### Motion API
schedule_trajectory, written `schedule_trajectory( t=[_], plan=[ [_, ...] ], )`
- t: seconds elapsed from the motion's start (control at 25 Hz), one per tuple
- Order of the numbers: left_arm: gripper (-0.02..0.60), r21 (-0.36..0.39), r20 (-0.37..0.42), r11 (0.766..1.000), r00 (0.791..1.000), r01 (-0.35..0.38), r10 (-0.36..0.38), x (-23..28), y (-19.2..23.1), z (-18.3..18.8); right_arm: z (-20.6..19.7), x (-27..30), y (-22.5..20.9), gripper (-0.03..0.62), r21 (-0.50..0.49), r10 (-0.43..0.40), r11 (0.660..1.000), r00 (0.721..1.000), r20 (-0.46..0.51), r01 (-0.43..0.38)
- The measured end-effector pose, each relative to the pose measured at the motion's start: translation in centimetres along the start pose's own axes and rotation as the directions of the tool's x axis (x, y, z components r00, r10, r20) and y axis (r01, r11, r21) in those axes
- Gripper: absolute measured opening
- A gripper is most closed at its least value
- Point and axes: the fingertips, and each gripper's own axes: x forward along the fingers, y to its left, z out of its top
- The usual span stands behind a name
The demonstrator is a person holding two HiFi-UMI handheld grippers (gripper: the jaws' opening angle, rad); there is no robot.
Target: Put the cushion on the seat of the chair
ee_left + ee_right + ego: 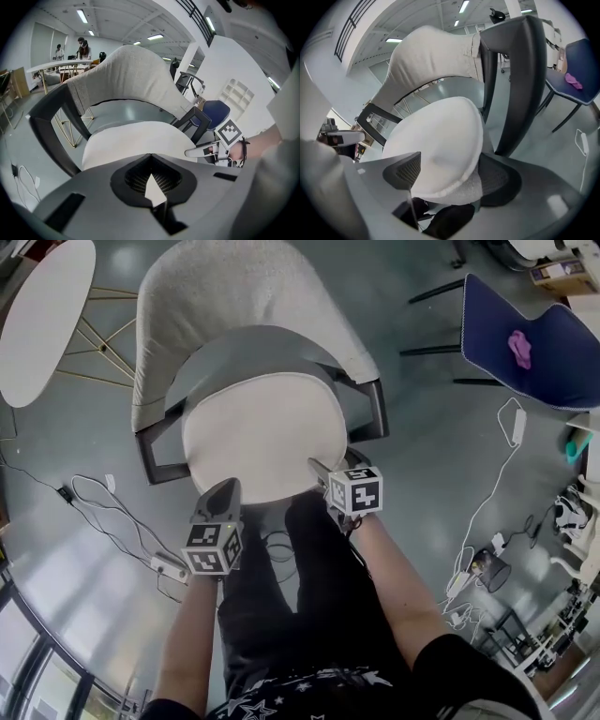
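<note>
A round cream cushion (262,432) lies on the grey seat (234,357) of the chair (234,287), covering most of it. A strip of seat shows at the far side, under the pale, nubbly backrest. The chair's dark arms stand on the left and right of the cushion.

The left gripper (223,491) sits at the cushion's near-left edge. Its jaws are drawn almost together, with a thin white fold of the cushion nipped between them (only a sliver shows in the left gripper view).

The right gripper (322,474) is at the near-right edge. Its jaws stand wide apart with the cushion's rim lying loosely between them.

Both grippers point steeply down towards the seat.

Far right stands a blue chair (553,362) with a small pink thing (520,348) on it. A white table (42,315) is far left, and cables (98,507) trail across the floor.
</note>
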Motion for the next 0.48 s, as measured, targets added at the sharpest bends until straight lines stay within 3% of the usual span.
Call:
schedule_trajectory(
  t=[0.28, 0.48],
  plan=[
    [0.008, -0.063, 0.066, 0.994, 0.993, -0.091, 0.095, -1.0, -0.2, 0.9, -0.7, -1.9, -2.4, 0.351, -0.063, -0.075, 0.995, 0.997, -0.036, 0.072],
    [0.008, -0.136, 0.157, 0.98, 0.974, -0.145, 0.166, -3.1, -1.1, 1.3, 0.2, -3.6, -0.7, 0.348, -0.116, 0.044, 0.992, 0.999, -0.016, -0.046]
  ],
)
